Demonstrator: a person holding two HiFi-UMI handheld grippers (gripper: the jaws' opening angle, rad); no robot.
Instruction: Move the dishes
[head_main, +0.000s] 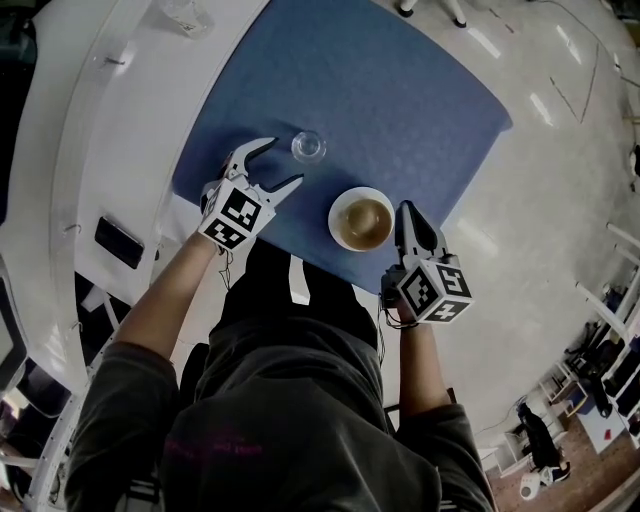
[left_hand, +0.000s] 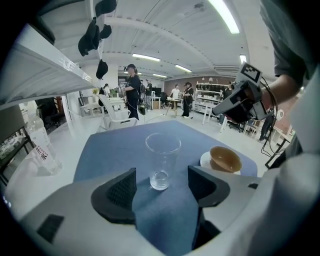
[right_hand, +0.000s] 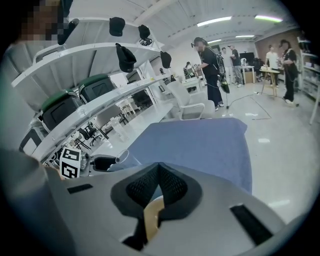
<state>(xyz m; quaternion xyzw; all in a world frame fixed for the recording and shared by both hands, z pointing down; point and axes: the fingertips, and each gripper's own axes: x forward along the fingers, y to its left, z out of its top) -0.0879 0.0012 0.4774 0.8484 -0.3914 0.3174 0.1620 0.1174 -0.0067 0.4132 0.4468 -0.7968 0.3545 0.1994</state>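
A clear empty glass (head_main: 308, 146) stands upright on the blue tabletop (head_main: 400, 90). My left gripper (head_main: 286, 161) is open just short of it, and the glass (left_hand: 162, 155) shows ahead of the wide-apart pads, untouched. A brown bowl (head_main: 364, 222) sits on a white saucer (head_main: 336, 228) near the table's front edge. My right gripper (head_main: 405, 210) is shut by the saucer's right side. From the left gripper view it (left_hand: 231, 106) hangs above the bowl (left_hand: 225, 159), apart from it. In the right gripper view the pads (right_hand: 172, 186) meet, with a tan sliver of bowl (right_hand: 151, 220) below them.
A white curved counter (head_main: 90, 120) runs along the left with a plastic bottle (left_hand: 40, 145) and a dark flat object (head_main: 118, 242) on it. Pale floor (head_main: 560, 200) lies right of the table. People stand far across the room (left_hand: 134, 90).
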